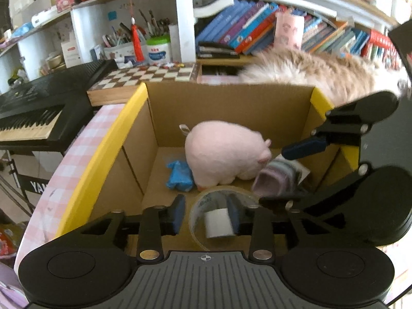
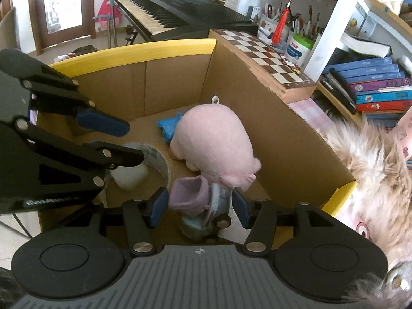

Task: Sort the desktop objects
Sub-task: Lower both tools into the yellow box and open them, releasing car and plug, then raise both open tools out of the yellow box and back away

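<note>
Both grippers dip into the cardboard box [image 1: 164, 113]. The left gripper [image 1: 206, 216] stands open, one finger inside the tape roll [image 1: 221, 206]. The right gripper [image 2: 199, 206] straddles a lilac toy [image 2: 190, 195], grip unclear. Beyond both lies the pink plush pig [image 1: 224, 152].

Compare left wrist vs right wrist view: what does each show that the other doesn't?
Left wrist only: the left gripper from behind, jaws straddling the rim of the clear tape roll; a banded stack of hair ties.

Right wrist only: the right gripper from behind, jaws either side of a lilac pouch on a small toy vehicle; a window behind the keyboard.

Both: yellow-edged cardboard box, pink plush pig, blue crumpled item, chessboard, electric keyboard, books, furry animal.
</note>
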Motion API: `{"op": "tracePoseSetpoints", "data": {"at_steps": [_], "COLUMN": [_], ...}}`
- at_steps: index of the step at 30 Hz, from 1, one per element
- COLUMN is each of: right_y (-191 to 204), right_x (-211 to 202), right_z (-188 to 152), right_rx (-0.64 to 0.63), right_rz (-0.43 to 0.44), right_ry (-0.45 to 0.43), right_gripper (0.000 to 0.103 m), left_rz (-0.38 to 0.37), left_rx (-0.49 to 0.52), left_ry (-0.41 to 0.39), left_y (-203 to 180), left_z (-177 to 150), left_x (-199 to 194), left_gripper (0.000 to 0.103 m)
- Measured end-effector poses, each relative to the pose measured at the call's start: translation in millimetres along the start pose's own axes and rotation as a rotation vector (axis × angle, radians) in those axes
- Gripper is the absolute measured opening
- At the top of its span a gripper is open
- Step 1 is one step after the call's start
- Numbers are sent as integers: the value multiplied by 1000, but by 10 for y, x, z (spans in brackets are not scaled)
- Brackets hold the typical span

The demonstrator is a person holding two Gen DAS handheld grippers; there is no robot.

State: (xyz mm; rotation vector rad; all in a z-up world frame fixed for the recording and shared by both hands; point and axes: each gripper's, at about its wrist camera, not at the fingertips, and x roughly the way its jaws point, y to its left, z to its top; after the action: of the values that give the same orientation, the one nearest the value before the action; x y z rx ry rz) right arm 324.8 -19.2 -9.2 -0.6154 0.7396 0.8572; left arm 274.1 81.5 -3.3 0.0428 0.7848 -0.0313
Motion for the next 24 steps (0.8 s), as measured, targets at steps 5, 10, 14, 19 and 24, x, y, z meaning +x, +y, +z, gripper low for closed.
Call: {"op": "tracePoseSetpoints", "data": {"at_steps": [5,10,14,19,24], "right_y": [25,-10,-14,-1,67], "right_x": [-125,-321,-509,-764,-1008], "right_z": [-20,-68,-108,-155,-215], "right_rx": [33,118,181,269,333], "right_rz": [-41,-72,-118,-186,-253], "right_ry": [-41,-95,-145,-213,-270], "right_gripper": [67,67,67,67,67], "left_rz": [18,26,22,8,-5], "left_rx": [-23,-24,-23,-36,-45], "left_ry": [-74,-136,-175,-230,-281], "left_y": [15,6,7,24,43], "left_z": [10,-12,-30,-53,-102], "left_x": [-212,-442,-614,-825,-1010], "left_gripper": [62,70,73,76,79]}}
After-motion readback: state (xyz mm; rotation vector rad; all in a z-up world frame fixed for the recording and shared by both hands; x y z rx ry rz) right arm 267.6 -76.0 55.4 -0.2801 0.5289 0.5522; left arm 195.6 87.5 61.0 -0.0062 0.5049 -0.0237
